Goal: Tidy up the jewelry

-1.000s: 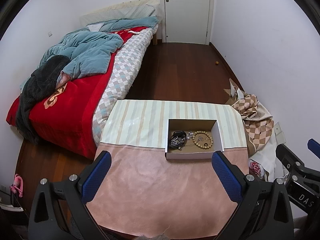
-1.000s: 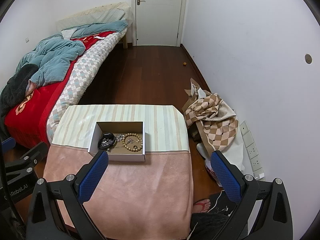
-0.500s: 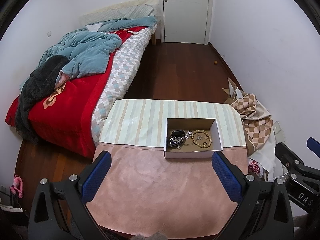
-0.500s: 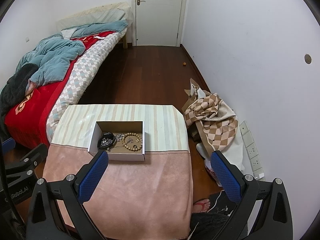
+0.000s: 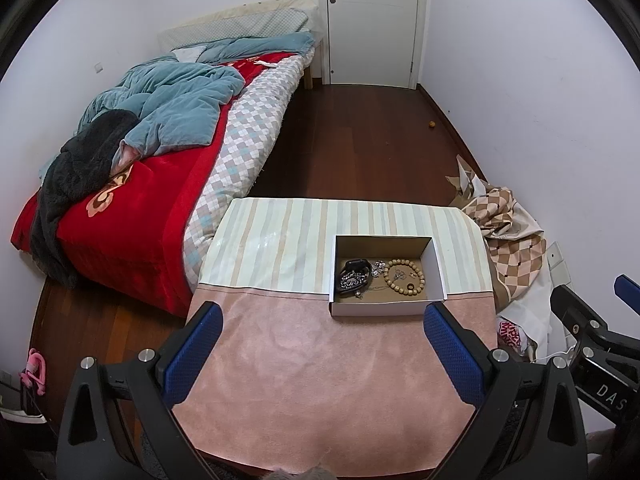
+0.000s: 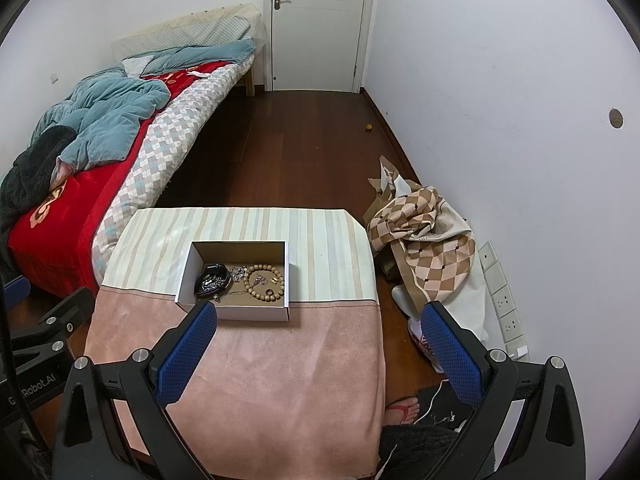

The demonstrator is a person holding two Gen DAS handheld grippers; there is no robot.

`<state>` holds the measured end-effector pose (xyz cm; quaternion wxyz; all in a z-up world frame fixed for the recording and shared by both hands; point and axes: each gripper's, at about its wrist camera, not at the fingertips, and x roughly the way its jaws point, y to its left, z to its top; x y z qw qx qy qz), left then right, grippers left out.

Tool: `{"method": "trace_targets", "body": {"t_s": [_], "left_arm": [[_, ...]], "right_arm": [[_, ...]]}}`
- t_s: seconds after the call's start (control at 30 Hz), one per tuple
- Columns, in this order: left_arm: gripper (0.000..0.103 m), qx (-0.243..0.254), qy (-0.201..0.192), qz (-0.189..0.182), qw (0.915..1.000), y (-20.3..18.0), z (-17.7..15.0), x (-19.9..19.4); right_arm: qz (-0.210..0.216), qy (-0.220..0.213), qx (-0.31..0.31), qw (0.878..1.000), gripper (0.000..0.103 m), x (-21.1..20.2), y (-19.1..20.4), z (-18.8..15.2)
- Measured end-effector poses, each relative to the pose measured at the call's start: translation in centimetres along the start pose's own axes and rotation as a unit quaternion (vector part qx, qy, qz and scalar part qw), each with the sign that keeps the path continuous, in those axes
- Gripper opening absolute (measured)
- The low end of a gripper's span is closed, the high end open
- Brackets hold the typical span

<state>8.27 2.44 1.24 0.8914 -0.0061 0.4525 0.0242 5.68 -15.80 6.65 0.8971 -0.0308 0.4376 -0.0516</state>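
Observation:
A shallow white cardboard box (image 5: 384, 309) (image 6: 236, 312) stands on a small table, where the striped cloth meets the pink cloth. Inside lie a wooden bead bracelet (image 5: 404, 275) (image 6: 264, 282), a small black dish of silver pieces (image 5: 354, 276) (image 6: 212, 280) and thin silver chains. My left gripper (image 5: 324, 332) is open and empty, held above the pink cloth short of the box. My right gripper (image 6: 320, 336) is open and empty, above the table's near right part. The right gripper also shows at the right edge of the left wrist view (image 5: 592, 332).
The table (image 5: 320, 380) stands between a bed with red and blue bedding (image 5: 160, 140) on the left and a white wall on the right. A checked cloth heap (image 6: 424, 240) lies on the wooden floor by the wall. A closed door (image 6: 320, 24) is at the far end.
Both views have shifted only slightly; the box sits a touch lower in the right wrist view. Both grippers stay open and empty.

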Motion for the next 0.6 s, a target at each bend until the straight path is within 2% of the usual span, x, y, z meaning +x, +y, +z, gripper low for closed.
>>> {"method": "trace_targets", "body": {"t_s": [0.6], "left_arm": [[0.102, -0.005, -0.008, 0.002, 1.0, 0.17, -0.4, -0.13]], "right_arm": [[0.001, 0.0, -0.001, 1.0, 0.103, 0.02, 0.02, 0.0]]}}
